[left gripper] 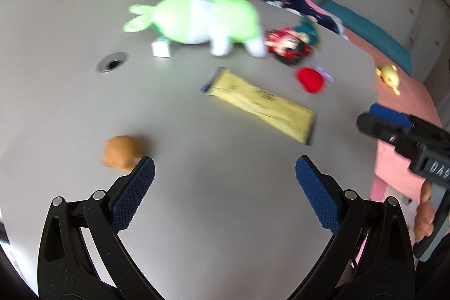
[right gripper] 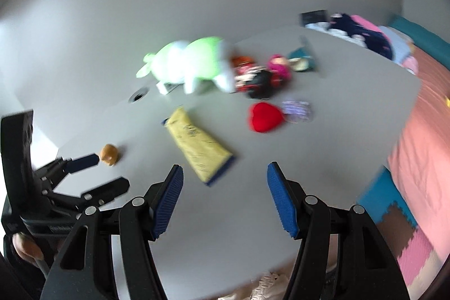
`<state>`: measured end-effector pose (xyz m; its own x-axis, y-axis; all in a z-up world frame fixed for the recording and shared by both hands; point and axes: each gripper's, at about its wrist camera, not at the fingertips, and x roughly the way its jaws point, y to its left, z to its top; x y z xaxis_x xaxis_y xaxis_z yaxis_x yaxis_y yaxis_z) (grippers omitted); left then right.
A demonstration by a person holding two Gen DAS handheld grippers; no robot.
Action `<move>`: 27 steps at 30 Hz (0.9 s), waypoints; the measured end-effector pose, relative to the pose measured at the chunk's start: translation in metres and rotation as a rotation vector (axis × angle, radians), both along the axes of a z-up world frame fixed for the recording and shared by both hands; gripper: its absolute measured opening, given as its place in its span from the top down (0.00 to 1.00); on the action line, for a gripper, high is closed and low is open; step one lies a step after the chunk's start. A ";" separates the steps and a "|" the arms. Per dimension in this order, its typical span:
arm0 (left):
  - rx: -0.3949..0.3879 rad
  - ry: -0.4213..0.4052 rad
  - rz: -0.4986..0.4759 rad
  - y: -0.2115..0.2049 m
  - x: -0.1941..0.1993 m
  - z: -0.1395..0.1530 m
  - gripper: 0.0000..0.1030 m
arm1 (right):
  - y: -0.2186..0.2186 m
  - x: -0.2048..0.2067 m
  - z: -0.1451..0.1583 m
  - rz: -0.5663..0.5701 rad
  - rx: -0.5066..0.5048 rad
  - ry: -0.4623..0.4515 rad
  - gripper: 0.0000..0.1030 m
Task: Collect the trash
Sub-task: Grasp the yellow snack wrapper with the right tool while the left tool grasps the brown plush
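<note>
Blurred yellow wrapper [left gripper: 260, 103] | left hand-held gripper [left gripper: 225, 169] spread | right hand-held gripper [right gripper: 225, 179] spread

Both cameras sit low over the gray table [left gripper: 70, 18], each looking forward between its own two blue fingers. The left camera looks from the left side, close to the brown lump [left gripper: 122, 153]. The right camera looks from farther right. Both see the yellow packet [right gripper: 198, 149] and green bunny [left gripper: 197, 18].

Grey table [left gripper: 225, 215] smooth, matt; green rabbit [left gripper: 197, 18] plush cloth; yellow packet [left gripper: 261, 103] smooth; gripper pads [left gripper: 132, 198] ribbed.
</note>
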<state>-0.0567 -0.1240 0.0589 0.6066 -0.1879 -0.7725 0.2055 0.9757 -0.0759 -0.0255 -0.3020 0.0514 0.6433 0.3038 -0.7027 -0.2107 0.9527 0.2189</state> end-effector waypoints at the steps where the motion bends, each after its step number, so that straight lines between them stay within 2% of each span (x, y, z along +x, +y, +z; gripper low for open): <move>1: -0.002 -0.002 0.022 0.011 0.002 0.001 0.06 | 0.011 0.008 -0.003 0.028 -0.010 0.001 0.39; 4: -0.001 0.000 0.078 0.035 0.007 0.000 0.06 | 0.041 0.026 -0.011 0.103 -0.058 0.005 0.39; 8: -0.014 0.024 0.175 0.069 0.019 -0.004 0.06 | 0.072 0.048 -0.020 0.146 -0.174 0.007 0.39; 13: -0.043 0.058 0.233 0.084 0.026 -0.011 0.06 | 0.085 0.069 -0.031 0.150 -0.250 0.042 0.39; 17: -0.030 0.081 0.251 0.083 0.037 -0.020 0.06 | 0.080 0.082 -0.042 0.114 -0.246 0.112 0.39; 19: -0.018 0.087 0.258 0.082 0.043 -0.027 0.06 | 0.079 0.086 -0.049 0.116 -0.246 0.141 0.50; 21: -0.011 0.091 0.262 0.082 0.047 -0.033 0.07 | 0.079 0.086 -0.051 0.112 -0.264 0.135 0.73; 23: -0.002 0.100 0.270 0.084 0.050 -0.039 0.22 | 0.074 0.085 -0.048 0.116 -0.218 0.146 0.82; 24: -0.003 0.104 0.271 0.086 0.051 -0.042 0.23 | 0.072 0.084 -0.046 0.116 -0.201 0.143 0.86; 25: 0.022 0.082 0.277 0.085 0.051 -0.042 0.32 | 0.070 0.082 -0.043 0.114 -0.186 0.133 0.88; 26: 0.036 0.074 0.275 0.085 0.051 -0.042 0.45 | 0.069 0.079 -0.041 0.111 -0.173 0.125 0.89; 27: 0.049 0.064 0.272 0.085 0.051 -0.042 0.53 | 0.066 0.075 -0.037 0.106 -0.151 0.114 0.89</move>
